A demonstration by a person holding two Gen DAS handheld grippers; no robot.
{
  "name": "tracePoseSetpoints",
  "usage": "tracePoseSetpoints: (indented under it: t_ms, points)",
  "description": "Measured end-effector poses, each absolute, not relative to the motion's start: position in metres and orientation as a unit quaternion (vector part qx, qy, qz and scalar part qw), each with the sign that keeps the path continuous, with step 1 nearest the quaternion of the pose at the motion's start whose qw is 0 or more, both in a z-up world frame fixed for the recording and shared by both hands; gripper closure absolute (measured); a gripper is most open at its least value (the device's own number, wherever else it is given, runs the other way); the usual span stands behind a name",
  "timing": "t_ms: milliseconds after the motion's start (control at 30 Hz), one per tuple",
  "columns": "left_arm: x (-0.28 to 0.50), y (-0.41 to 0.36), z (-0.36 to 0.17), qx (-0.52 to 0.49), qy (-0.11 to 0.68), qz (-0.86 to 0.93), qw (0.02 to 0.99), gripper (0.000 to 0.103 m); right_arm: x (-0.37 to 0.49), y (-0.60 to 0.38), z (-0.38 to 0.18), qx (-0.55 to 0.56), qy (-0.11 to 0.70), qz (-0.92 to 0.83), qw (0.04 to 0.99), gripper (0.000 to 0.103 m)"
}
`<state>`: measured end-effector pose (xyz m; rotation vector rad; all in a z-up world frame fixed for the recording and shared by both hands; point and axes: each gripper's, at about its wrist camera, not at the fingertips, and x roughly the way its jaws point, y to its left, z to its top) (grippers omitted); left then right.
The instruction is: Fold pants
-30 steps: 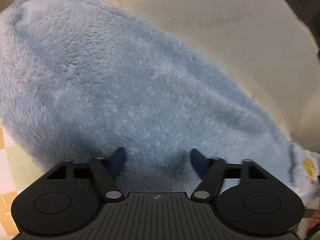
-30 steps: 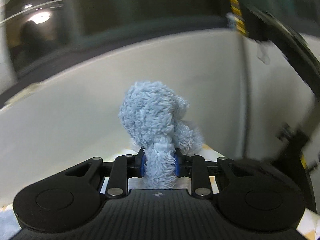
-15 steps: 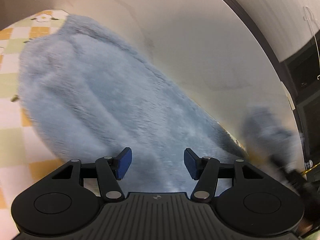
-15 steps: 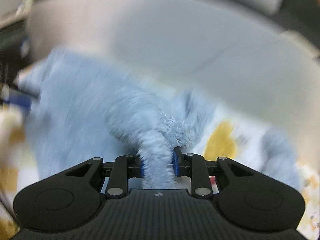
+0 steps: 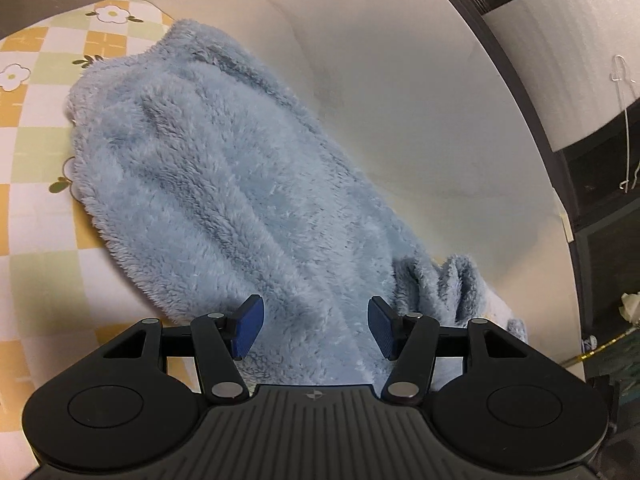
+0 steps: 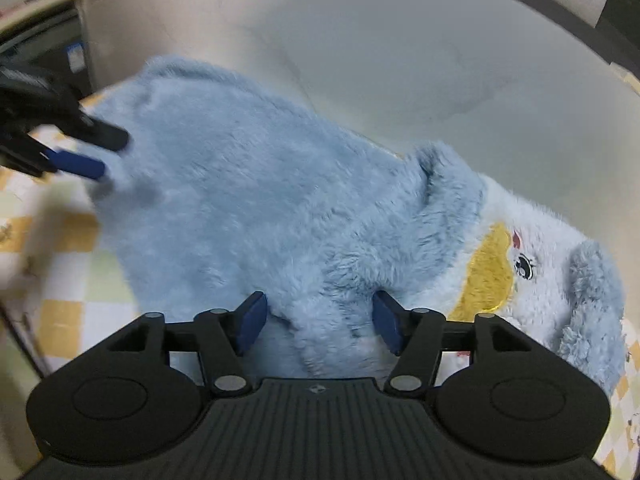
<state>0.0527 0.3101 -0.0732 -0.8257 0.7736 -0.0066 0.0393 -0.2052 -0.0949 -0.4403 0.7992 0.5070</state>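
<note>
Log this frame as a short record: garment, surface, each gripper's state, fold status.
garment: fluffy blue pants, lying in a folded heap, yellow cartoon patch showing
surface: checked cloth with flower print, on a white table
left gripper: open, above the pants, nothing pinched
right gripper: jaws opening, fleece between them but no longer pressed
other view: the left gripper shows blurred at the pants' far edge in the right wrist view
fold status: a layer is laid over; the heap is uneven
</note>
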Motion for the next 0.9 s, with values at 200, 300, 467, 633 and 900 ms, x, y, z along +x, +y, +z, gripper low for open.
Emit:
tracePoseSetpoints:
  t_ms: [200,300,467,633,900]
  points:
    - [0.049,0.300,-0.075,-0.391,0.372,-0.010,0.842,0.044,0.060,-0.220,-0.089,-0.161,0.368,0.178,0.898,0.042]
    - [0.044,0.299,-0.075,-0.393,0.374,-0.008,0.840,0.044,0.078,-0.223,-0.102,-0.131,0.390,0.170,0.895,0.042]
    - [0.039,0.298,-0.077,-0.390,0.377,0.001,0.840,0.044,0.084,-0.241,-0.087,-0.071,0.371,0.152,0.913,0.087]
    - [0.031,0.303,-0.076,-0.396,0.373,0.012,0.839,0.044,0.063,-0.250,-0.028,-0.060,0.287,0.161,0.942,0.088]
    - [0.023,0.311,-0.081,-0.411,0.371,0.023,0.832,0.044,0.064,-0.186,-0.084,-0.126,0.363,0.237,0.892,0.088]
